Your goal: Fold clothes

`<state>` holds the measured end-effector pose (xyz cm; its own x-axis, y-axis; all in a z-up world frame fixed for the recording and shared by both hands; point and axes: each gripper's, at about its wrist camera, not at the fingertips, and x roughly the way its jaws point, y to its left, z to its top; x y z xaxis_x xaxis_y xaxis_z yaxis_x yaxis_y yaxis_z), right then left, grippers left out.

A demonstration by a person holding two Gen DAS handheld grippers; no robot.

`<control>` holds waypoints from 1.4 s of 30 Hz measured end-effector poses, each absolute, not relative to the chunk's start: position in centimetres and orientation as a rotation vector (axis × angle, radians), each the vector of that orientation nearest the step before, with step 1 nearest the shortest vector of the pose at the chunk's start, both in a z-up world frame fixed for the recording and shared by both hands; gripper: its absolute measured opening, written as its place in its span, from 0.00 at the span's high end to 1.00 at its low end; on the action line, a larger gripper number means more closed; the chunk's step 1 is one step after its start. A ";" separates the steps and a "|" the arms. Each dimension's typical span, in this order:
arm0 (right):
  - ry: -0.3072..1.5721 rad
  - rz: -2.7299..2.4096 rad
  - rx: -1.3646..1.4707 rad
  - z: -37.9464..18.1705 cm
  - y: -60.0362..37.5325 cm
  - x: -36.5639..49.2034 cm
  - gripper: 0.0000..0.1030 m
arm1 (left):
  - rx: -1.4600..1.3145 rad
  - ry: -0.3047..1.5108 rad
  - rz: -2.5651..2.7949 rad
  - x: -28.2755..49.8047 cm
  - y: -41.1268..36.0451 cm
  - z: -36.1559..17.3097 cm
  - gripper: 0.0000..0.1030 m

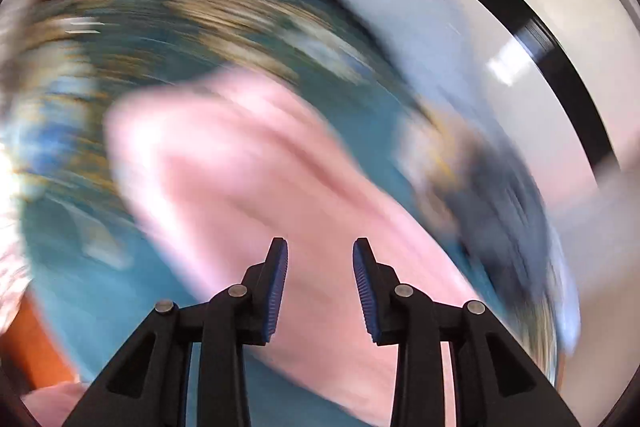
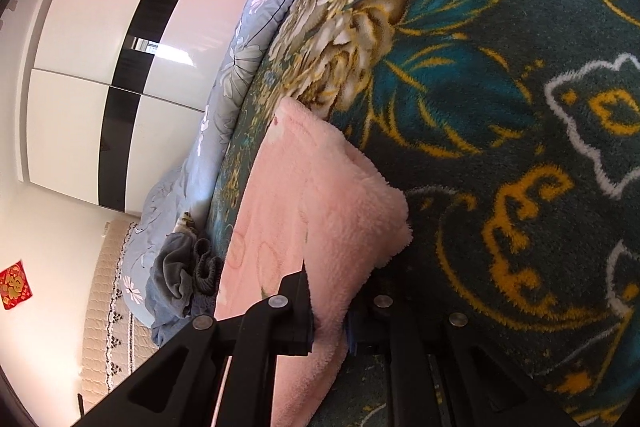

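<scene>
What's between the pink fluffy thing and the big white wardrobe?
In the right wrist view, the green flowered blanket and the light blue quilt lie between the pink fleece garment and the wardrobe.

Fluffy pink fleece garment (image 2: 344,195); thick, coarse-piled floral blanket (image 2: 500,107); smooth printed blue cotton quilt (image 2: 240,67); glossy white wardrobe (image 2: 80,87); matt black plastic right gripper (image 2: 330,323) with metal rivets.

pink fleece garment (image 2: 344,211), dk teal floral blanket (image 2: 500,99), lt blue quilt (image 2: 248,39)

One pink fleece garment (image 2: 320,211), one floral blanket (image 2: 500,107), one blue quilt (image 2: 240,59), one wardrobe (image 2: 100,67).
</scene>
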<state>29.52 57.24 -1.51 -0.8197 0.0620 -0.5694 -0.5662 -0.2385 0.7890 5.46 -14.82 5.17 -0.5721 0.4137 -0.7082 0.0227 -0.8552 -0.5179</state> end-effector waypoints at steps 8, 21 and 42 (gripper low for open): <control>1.638 2.121 -0.598 -1.7 57.3 29.6 0.87 | -1.217 -0.314 2.052 14.8 7.6 2.6 0.67; 1.351 2.297 -0.532 2.8 54.5 29.2 0.87 | -1.172 -0.238 2.014 17.3 8.4 0.5 0.67; 0.112 2.977 -1.156 7.9 20.7 13.2 0.87 | -1.002 -0.783 2.131 14.6 -6.6 1.7 0.67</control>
<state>13.20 20.74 7.85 -0.7370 -0.0753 -0.6717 0.0245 -0.9961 0.0848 14.63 -6.57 1.69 -0.4985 0.7543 -0.4272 -0.2983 -0.6120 -0.7325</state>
